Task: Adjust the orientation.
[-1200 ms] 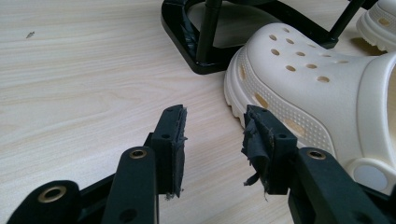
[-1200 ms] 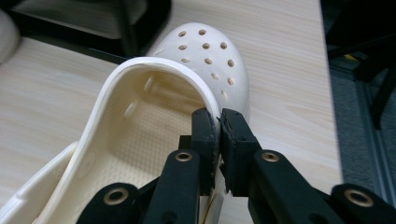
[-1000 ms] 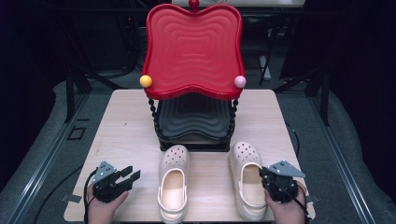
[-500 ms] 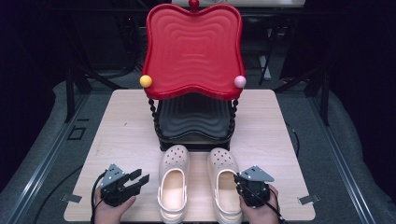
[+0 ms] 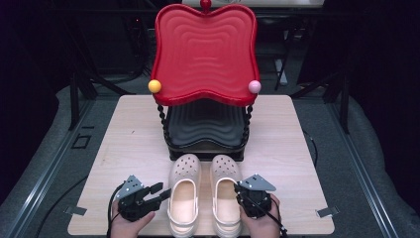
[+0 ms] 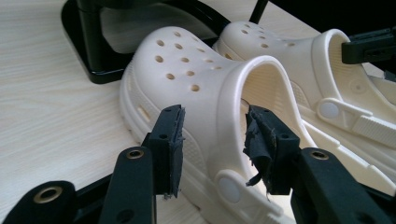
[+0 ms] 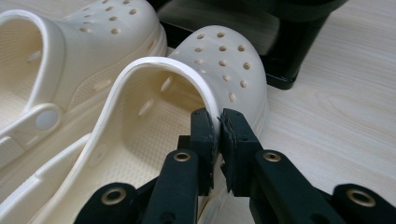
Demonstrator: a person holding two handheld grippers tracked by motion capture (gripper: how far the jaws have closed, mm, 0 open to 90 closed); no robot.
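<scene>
Both clogs had closed up side by side since a second ago. My right gripper [image 7: 217, 126] stayed clamped on the right clog [image 5: 226, 191] rim; my left gripper [image 6: 212, 140], jaws apart, straddled the left clog [image 6: 205, 93] rim dead ahead, toes pointing away at the rack [image 5: 205, 131].

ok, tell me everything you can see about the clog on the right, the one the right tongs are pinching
The right clog is a cream, foam-looking shoe with a rounded toe full of vent holes, a ribbed footbed and a heel strap fixed on a round rivet. It lies sole down on the wooden table, toe pointing at the black rack base, close beside the left clog. The right tongs are shut on the outer edge of its opening rim.
</scene>
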